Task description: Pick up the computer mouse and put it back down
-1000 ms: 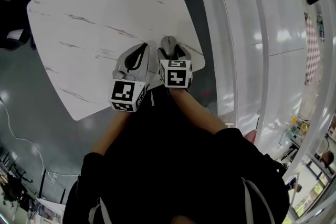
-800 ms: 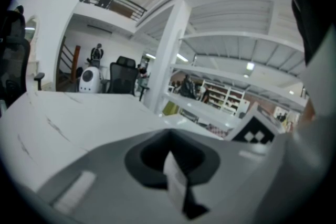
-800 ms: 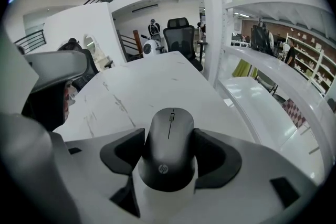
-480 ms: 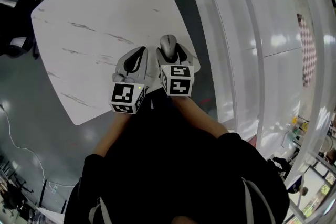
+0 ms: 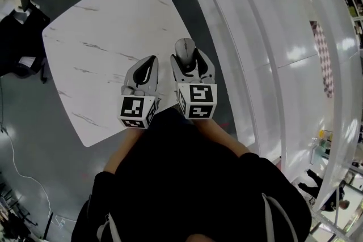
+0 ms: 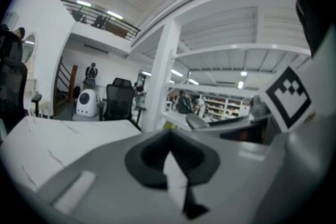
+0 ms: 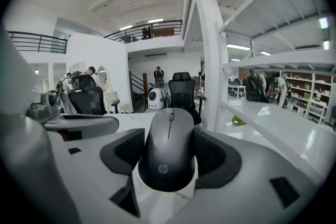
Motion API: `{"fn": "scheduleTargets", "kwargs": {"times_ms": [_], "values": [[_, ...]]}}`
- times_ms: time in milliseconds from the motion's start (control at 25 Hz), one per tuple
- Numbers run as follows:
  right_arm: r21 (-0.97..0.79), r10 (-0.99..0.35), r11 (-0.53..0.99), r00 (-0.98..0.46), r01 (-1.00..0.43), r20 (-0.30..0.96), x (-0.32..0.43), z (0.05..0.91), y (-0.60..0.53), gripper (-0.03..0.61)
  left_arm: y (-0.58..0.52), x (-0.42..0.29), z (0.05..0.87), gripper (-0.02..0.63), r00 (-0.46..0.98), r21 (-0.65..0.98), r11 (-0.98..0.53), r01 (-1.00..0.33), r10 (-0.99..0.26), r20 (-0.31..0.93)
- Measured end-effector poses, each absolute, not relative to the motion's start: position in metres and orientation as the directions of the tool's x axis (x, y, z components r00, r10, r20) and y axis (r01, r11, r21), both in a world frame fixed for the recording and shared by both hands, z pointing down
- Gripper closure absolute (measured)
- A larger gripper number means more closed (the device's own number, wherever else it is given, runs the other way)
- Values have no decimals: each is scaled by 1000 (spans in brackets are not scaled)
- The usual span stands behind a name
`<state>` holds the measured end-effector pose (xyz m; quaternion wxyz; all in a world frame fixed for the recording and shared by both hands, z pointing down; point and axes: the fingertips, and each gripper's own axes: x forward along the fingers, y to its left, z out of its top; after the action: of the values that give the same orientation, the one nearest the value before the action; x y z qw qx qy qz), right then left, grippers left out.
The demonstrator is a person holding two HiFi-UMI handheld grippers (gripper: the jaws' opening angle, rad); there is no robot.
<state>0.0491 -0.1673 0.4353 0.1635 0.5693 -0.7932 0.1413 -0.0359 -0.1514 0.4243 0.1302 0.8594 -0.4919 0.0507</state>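
Observation:
A grey computer mouse (image 5: 182,49) sits between the jaws of my right gripper (image 5: 185,57), over the near right corner of the white marble table (image 5: 102,37). In the right gripper view the mouse (image 7: 169,147) is squeezed by the dark pads (image 7: 123,152) on both sides, with white tabletop showing under it. I cannot tell whether it touches the table. My left gripper (image 5: 151,60) hovers just left of it, shut and empty; in its own view the left gripper (image 6: 170,157) shows only a sliver of white table between the pads.
White curved shelving (image 5: 255,37) runs along the right of the table. Dark floor (image 5: 22,116) lies to the left and near side. Black office chairs (image 7: 184,89) and a small white machine (image 7: 155,98) stand beyond the table's far end.
The two grippers have drawn slightly apart, the right one edging forward with the mouse still in it. The head view has shifted, so the table sits lower in the frame.

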Motion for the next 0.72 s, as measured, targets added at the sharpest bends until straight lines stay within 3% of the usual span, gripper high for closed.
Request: {"fn": "scheduleTargets", "kwargs": {"times_ms": [360, 720], "values": [[2, -933, 320, -315, -947, 173, 61, 360, -153, 318, -139, -34, 377, 606, 487, 122, -473, -872, -862, 139], [34, -943, 324, -320, -945, 94, 65, 333, -141, 318, -125, -37, 348, 606, 463, 87, -457, -885, -883, 78]]}}
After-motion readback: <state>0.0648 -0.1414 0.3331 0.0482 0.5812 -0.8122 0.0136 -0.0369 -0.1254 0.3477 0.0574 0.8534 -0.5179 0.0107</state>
